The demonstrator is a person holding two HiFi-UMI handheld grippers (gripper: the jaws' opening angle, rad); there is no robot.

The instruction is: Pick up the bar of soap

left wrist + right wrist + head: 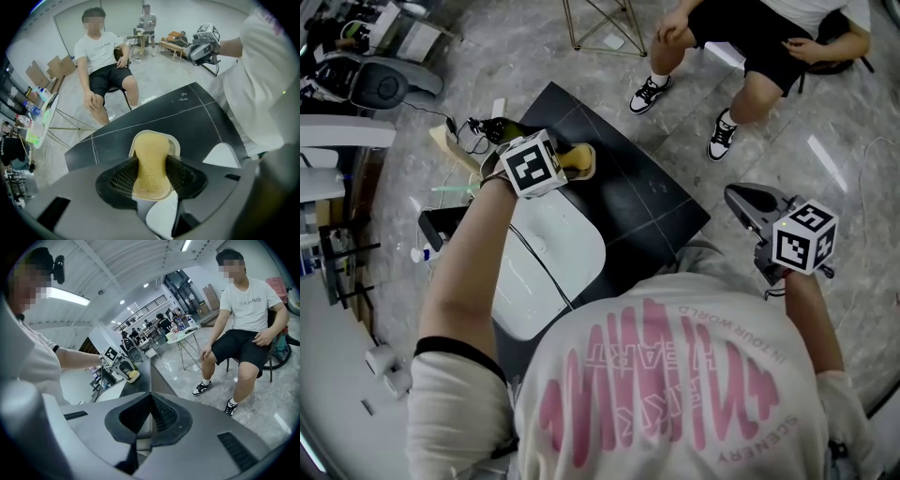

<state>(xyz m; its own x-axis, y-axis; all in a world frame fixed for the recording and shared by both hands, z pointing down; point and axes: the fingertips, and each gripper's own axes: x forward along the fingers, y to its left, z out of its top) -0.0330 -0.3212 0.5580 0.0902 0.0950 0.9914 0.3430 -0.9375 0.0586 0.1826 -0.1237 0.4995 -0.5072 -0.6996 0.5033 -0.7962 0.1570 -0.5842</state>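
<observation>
The bar of soap (pixel 150 164) is tan and waisted, and it lies over a white soap dish (pixel 174 143) on the black counter (pixel 187 117). My left gripper (pixel 151 176) has both ribbed pads pressed against the soap's narrow middle. From above, the same gripper (pixel 558 161) reaches over the soap (pixel 575 159) beside the white sink (pixel 548 253). My right gripper (pixel 748 202) hangs off the counter's right side over the floor, its pads (pixel 151 401) meeting with nothing between them. Far off in the right gripper view, the soap (pixel 133 376) shows under the left gripper (pixel 117 363).
A person (pixel 750 47) sits on a chair beyond the counter's far corner, feet on the marble floor. A thin-legged metal table (pixel 600 23) stands left of that person. Bottles and clutter (pixel 441 197) line the counter's left edge. The sink basin (pixel 220 157) lies right of the dish.
</observation>
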